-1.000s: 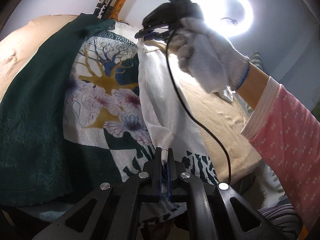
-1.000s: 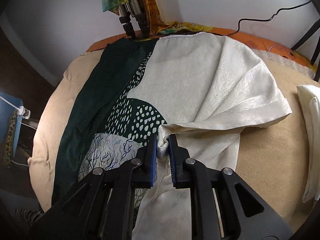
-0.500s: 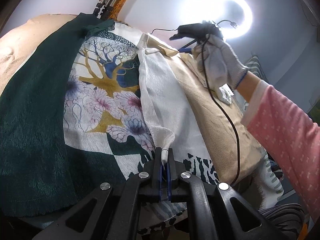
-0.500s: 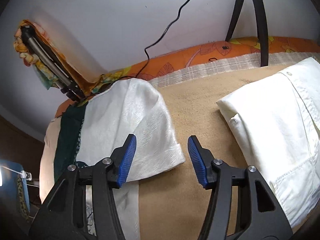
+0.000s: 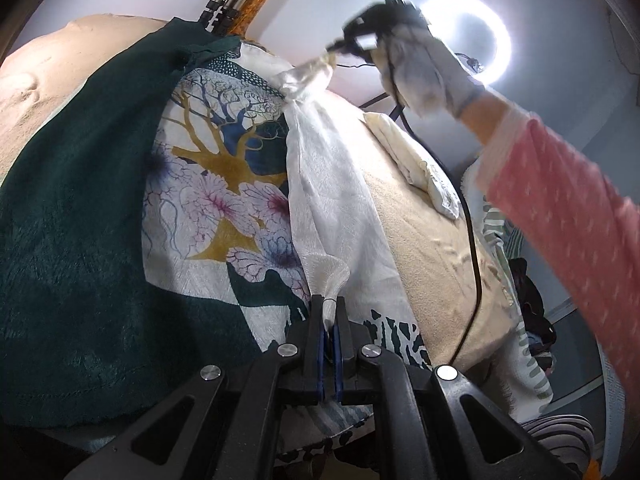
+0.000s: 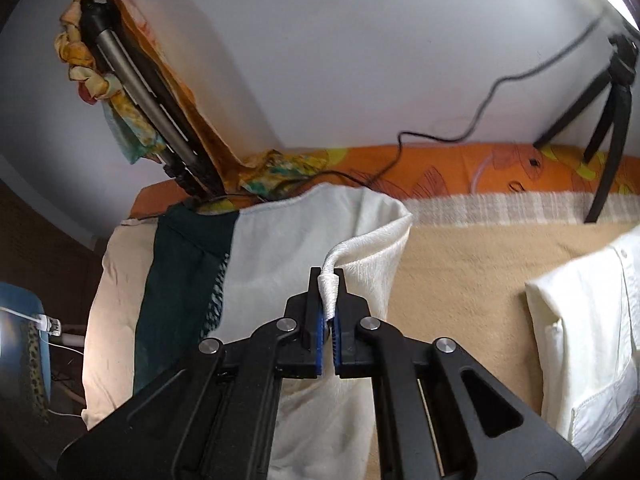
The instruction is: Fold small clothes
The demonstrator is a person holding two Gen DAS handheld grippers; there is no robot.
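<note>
A printed garment [image 5: 224,168] with a gold tree, pink flowers and dark green patches lies on a beige blanket [image 5: 432,248], its white underside folded over along the right. My left gripper [image 5: 329,312] is shut on the near edge of that white fold [image 5: 332,200]. In the left wrist view my right gripper [image 5: 334,50], in a white-gloved hand, is shut on the fold's far corner and lifts it. The right wrist view shows the right gripper [image 6: 329,300] clamped on a bunched white edge of the garment [image 6: 280,256].
A folded cream shirt [image 6: 592,320] lies on the blanket to the right, also in the left wrist view [image 5: 412,160]. A tripod [image 6: 140,92] wrapped in cloth stands at the back left; another tripod [image 6: 612,112] and a cable [image 6: 440,136] stand at the back right. A ring light [image 5: 496,40] shines above.
The right gripper, open half a second ago beside the garment's far corner, has closed on that corner and lifted it. The left gripper keeps its grip on the near edge.
</note>
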